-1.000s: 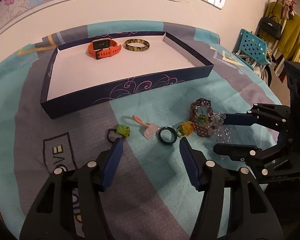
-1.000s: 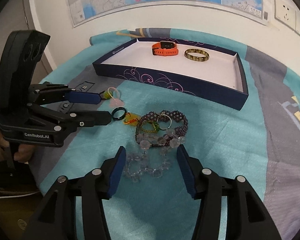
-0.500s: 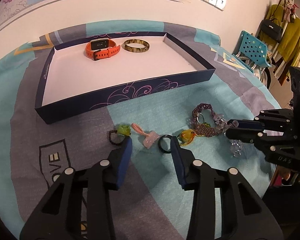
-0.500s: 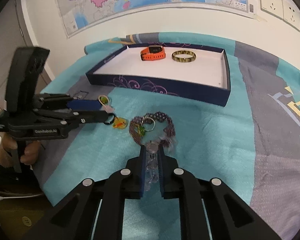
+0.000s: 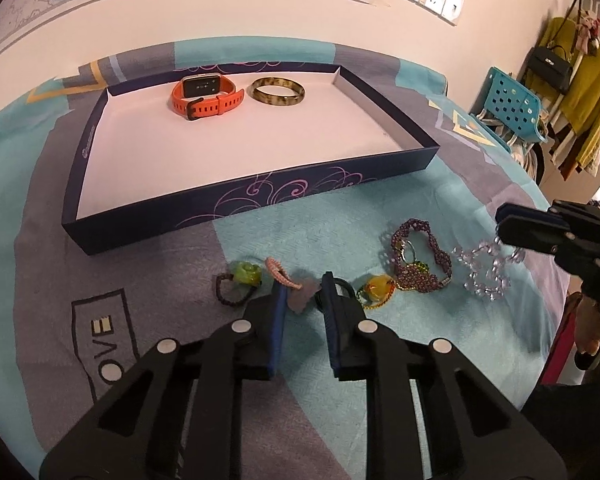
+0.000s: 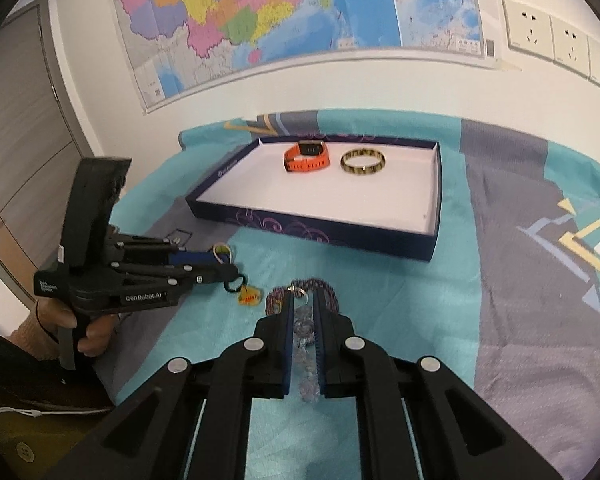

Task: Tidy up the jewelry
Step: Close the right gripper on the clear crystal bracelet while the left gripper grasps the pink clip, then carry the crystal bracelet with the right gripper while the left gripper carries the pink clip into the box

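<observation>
The right gripper (image 6: 303,312) is clamped on the clear bead bracelet (image 5: 485,269), beside the purple beaded bracelet (image 5: 417,258) near the bed's front edge; the left gripper (image 5: 303,294), narrowly parted, brackets the pink charm (image 5: 300,298), grip unclear; the tray (image 5: 236,204) sits behind.

Left gripper (image 5: 303,294) low, its 2 fingers narrowed around a pendant (image 5: 302,298). Right gripper (image 6: 303,312) clamped on a bracelet (image 6: 306,344).
</observation>
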{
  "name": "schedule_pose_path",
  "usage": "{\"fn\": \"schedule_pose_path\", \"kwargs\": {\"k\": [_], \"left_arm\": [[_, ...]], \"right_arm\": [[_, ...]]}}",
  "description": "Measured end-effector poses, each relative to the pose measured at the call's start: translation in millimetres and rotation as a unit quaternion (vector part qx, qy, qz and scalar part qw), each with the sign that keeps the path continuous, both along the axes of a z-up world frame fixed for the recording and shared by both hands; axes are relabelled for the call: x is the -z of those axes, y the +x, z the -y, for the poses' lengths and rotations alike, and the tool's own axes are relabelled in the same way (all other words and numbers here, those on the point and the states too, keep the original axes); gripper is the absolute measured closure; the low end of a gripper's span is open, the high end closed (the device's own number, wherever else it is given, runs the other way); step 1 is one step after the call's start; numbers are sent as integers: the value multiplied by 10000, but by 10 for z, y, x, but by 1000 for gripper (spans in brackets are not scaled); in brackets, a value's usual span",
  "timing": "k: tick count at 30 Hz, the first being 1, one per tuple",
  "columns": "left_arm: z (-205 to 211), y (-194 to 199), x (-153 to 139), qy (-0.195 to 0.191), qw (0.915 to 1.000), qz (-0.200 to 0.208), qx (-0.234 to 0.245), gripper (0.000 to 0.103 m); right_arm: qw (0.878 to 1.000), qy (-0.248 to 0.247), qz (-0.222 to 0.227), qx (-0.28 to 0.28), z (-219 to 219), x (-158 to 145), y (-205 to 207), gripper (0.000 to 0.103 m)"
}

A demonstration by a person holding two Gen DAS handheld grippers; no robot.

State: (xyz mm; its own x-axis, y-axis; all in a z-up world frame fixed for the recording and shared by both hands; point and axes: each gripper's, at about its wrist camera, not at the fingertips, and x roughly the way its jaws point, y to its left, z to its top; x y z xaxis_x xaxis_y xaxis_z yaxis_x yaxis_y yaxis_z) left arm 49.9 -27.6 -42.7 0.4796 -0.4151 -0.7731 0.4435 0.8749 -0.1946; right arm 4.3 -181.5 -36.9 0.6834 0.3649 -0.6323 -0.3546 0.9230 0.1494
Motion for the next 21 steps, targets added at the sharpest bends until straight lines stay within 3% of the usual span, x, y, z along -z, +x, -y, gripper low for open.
{"fn": "schedule_pose_path", "kwargs": {"k": [21], "left_arm": [[-39,-90,-391,-238,9985,472,111,86]], "right_arm": [[9988,101,483,-13,47,-332,254,95]]}}
